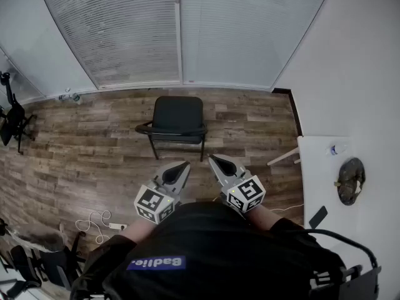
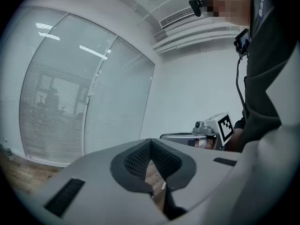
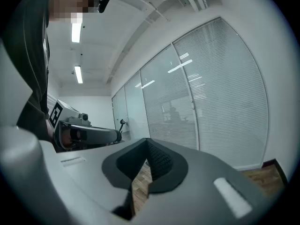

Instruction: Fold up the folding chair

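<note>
A black folding chair [image 1: 177, 120] stands unfolded on the wooden floor near the blinds, its seat facing me. Both grippers hover side by side in front of it, short of its front legs and touching nothing. My left gripper [image 1: 183, 166] points toward the chair's front left leg, jaws shut and empty. My right gripper [image 1: 214, 160] sits beside it, also shut with nothing between the pads. In the left gripper view the closed jaws [image 2: 150, 143] face the blinds, and the right gripper [image 2: 206, 135] shows to their right. The right gripper view shows its closed jaws [image 3: 149, 143] and the left gripper [image 3: 84, 132].
A white table [image 1: 315, 174] stands at the right with a bottle [image 1: 337, 149] and a round dark object [image 1: 350, 180]. A dark stand [image 1: 12, 114] is at the left wall. Cables [image 1: 94, 224] lie on the floor at lower left, beside office chairs [image 1: 37, 261].
</note>
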`<state>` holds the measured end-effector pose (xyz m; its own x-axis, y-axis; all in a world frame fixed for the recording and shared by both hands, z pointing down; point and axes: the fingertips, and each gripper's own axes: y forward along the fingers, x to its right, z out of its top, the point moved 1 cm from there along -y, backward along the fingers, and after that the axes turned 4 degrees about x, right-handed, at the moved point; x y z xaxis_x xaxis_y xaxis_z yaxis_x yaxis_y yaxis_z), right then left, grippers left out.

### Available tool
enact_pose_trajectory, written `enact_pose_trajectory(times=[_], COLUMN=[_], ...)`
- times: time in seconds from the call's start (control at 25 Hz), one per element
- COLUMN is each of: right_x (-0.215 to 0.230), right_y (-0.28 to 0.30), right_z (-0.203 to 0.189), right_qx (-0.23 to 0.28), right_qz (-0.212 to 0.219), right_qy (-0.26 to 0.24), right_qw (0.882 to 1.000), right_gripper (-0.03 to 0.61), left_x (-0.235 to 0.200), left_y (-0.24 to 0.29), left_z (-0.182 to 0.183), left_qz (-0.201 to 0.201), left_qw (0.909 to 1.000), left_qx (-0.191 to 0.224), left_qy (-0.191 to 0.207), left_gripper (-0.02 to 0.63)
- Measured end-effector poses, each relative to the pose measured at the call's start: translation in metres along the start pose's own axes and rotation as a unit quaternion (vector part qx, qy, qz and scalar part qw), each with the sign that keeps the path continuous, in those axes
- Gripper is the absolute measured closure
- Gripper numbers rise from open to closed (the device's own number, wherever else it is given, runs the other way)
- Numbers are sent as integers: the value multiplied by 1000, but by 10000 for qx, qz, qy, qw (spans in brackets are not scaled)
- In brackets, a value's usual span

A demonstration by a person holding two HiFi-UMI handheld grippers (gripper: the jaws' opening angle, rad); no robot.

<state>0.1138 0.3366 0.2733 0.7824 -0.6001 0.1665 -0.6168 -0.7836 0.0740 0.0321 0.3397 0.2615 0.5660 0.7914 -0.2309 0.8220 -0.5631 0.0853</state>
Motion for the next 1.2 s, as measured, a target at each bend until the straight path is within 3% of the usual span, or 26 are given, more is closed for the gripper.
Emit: enact_pose_trajectory(times=[0.8,1.2], right_x=[6,27], right_y=[9,10], right_z=[-1,-3], right_qx=[-32,-90], right_qz=[180,245], right_qy=[133,166], right_qw=[9997,9995], right_gripper=[577,577], left_x=[-9,-16], left_y=[8,25], left_z=[-2,-4], left_qz=[78,306], left_qw=[9999,9993], left_qx=[-40,-52], left_qy=[-70,-221], left_gripper=[609,609])
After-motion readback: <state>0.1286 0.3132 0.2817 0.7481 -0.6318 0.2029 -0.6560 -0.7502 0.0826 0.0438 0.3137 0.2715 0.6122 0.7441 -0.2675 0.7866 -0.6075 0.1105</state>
